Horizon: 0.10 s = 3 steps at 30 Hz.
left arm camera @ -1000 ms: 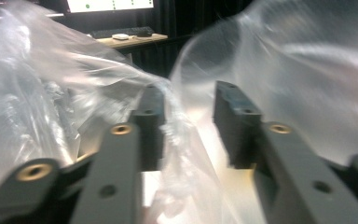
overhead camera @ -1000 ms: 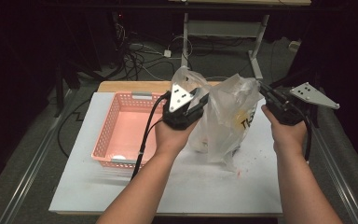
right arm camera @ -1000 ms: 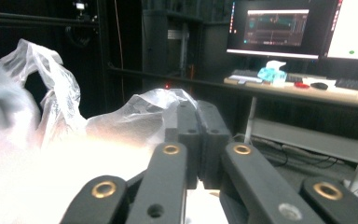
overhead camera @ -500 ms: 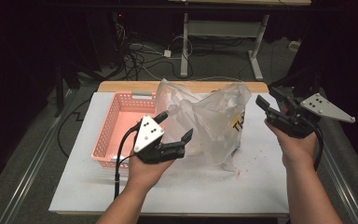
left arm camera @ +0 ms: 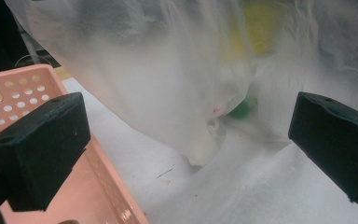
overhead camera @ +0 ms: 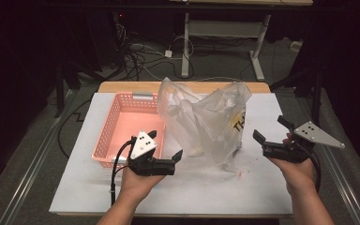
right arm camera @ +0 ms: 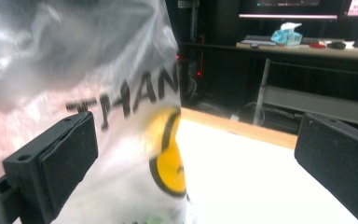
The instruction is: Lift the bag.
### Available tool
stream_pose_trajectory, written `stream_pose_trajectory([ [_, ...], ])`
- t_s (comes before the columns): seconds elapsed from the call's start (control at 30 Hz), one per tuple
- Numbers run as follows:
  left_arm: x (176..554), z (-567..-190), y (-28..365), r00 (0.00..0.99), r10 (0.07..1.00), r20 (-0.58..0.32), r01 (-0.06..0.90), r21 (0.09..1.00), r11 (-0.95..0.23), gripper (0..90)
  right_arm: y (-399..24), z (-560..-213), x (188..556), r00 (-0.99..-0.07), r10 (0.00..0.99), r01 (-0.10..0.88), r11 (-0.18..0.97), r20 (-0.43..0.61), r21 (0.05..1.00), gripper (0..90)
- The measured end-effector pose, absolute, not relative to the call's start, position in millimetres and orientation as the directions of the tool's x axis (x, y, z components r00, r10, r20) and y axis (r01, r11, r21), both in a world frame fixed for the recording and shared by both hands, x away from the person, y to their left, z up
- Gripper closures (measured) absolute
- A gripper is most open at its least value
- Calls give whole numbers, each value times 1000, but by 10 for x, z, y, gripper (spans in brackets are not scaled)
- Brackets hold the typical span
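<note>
Both grippers, the left gripper (overhead camera: 165, 146) and right gripper (overhead camera: 272, 130), have just been opening, jaws wide and empty, flanking the clear plastic bag (overhead camera: 206, 119) standing beside the pink basket (overhead camera: 108, 136) on the table (overhead camera: 262, 187).

I'm working in what looks like a lab or office workroom: tangled black floor cables (overhead camera: 136, 58), a grey metal-legged desk (overhead camera: 225, 35), and lit monitors (right arm camera: 289, 8) over a dark keyboard (right arm camera: 261, 41) (blurry, probably a workstation).

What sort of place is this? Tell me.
Probably a lab or workshop recording bench: a white-covered table in a dark room, loose cables on the floor behind it, and a desk with monitors.
</note>
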<state>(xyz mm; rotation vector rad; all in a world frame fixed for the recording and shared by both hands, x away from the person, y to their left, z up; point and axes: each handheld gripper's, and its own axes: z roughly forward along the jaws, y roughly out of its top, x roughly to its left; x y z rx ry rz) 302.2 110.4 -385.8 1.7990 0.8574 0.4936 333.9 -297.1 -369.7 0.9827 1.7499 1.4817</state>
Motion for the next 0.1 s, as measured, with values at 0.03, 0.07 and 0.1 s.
stream_pose_trajectory([
  [0.03, 3018, -3859, 1107, 659, 750, -62, 318, 926, -202, 0, -2979, -3716, 3333, -518, 856, 142, 89, -2, 986, 0],
  [0.07, 3015, -3858, 1111, 659, 750, -61, 314, 928, -200, 0, -2989, -3744, 3324, -517, 856, 143, 91, -4, 986, 0],
  [0.1, 3013, -3858, 1113, 657, 751, -61, 314, 929, -199, 0, -2994, -3764, 3313, -517, 856, 146, 88, 0, 985, 0],
])
